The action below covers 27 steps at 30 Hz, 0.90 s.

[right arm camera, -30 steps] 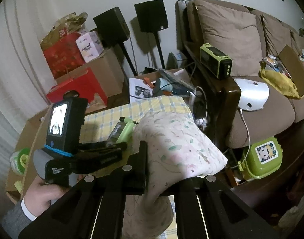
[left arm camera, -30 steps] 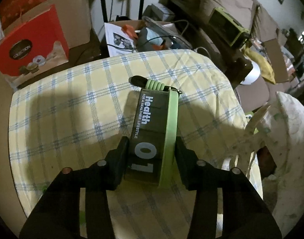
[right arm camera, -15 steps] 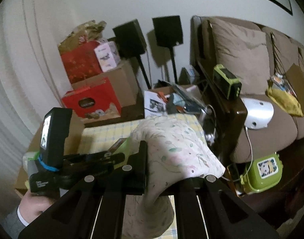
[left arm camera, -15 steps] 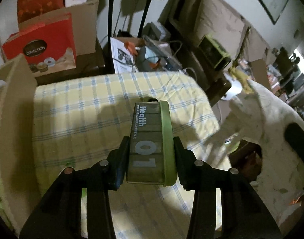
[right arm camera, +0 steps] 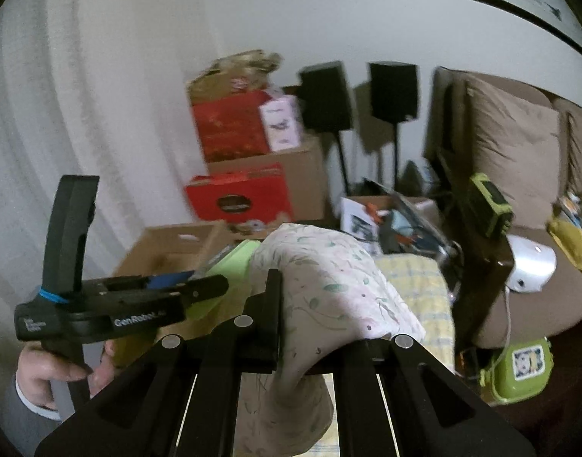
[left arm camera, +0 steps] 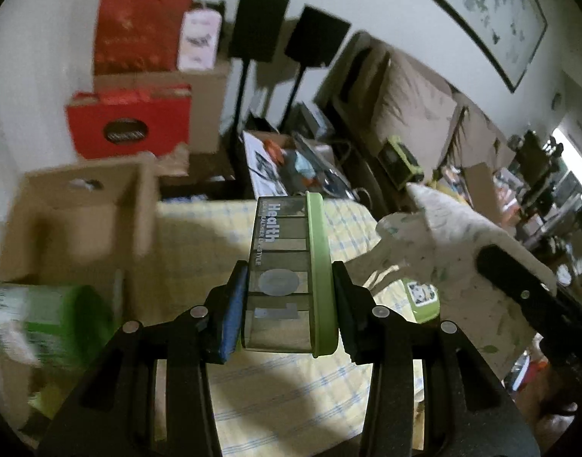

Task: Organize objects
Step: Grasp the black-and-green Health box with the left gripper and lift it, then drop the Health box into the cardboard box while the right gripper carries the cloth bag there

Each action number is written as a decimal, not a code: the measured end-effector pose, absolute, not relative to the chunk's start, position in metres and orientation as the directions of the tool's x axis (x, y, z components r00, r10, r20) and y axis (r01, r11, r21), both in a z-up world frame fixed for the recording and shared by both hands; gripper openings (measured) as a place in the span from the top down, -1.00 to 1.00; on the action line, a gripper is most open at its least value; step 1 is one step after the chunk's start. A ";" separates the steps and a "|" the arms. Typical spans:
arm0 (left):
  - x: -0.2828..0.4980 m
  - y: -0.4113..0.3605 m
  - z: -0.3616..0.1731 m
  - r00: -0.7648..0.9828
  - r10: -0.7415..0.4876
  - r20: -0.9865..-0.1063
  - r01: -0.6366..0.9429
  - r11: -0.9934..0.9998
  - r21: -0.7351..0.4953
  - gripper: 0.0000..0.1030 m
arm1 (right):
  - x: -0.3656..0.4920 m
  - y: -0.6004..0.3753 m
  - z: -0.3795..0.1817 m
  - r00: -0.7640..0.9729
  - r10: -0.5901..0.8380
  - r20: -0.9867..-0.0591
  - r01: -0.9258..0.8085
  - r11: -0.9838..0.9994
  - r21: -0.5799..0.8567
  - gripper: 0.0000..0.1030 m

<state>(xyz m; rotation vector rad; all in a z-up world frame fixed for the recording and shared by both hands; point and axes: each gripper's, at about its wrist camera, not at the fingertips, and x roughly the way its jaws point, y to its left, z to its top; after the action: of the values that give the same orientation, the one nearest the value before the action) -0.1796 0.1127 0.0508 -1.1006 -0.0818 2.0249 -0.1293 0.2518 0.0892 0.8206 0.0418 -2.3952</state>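
My left gripper is shut on a dark, green-edged box marked "Health" and holds it in the air above the yellow checked tablecloth. My right gripper is shut on a floral cloth pouch, held up above the table's right side. The pouch also shows in the left wrist view. The left gripper with the green box shows at the left of the right wrist view, in a hand.
An open cardboard box stands left of the table, a green roll beside it. Red cartons and speakers stand behind. A brown sofa is on the right, with a green container on the floor.
Both grippers have risen with their loads. The left gripper lifted the Health box off the table and tilted up, bringing the cardboard box at the left into view.
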 end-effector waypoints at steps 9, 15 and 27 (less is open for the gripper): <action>-0.195 0.030 0.080 -0.393 0.654 -0.647 -0.586 -0.720 -0.372 0.23 | -0.092 0.188 0.115 -0.540 -0.647 -0.538 0.689 -0.707 0.158 0.90; -0.215 -0.011 0.078 -0.438 0.618 -0.654 -0.532 -0.764 -0.365 0.23 | -0.070 0.147 0.131 -0.470 -0.707 -0.529 0.763 -0.627 0.160 0.90; -0.274 -0.055 0.026 -0.409 0.591 -0.695 -0.461 -0.791 -0.401 0.23 | -0.049 0.075 0.111 -0.294 -0.756 -0.584 0.844 -0.492 0.213 0.90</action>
<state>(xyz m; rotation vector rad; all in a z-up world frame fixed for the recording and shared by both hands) -0.2745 -0.0552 0.0260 -1.1684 -0.1927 2.2035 -0.0491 0.0747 0.1111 0.7793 0.1641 -1.9391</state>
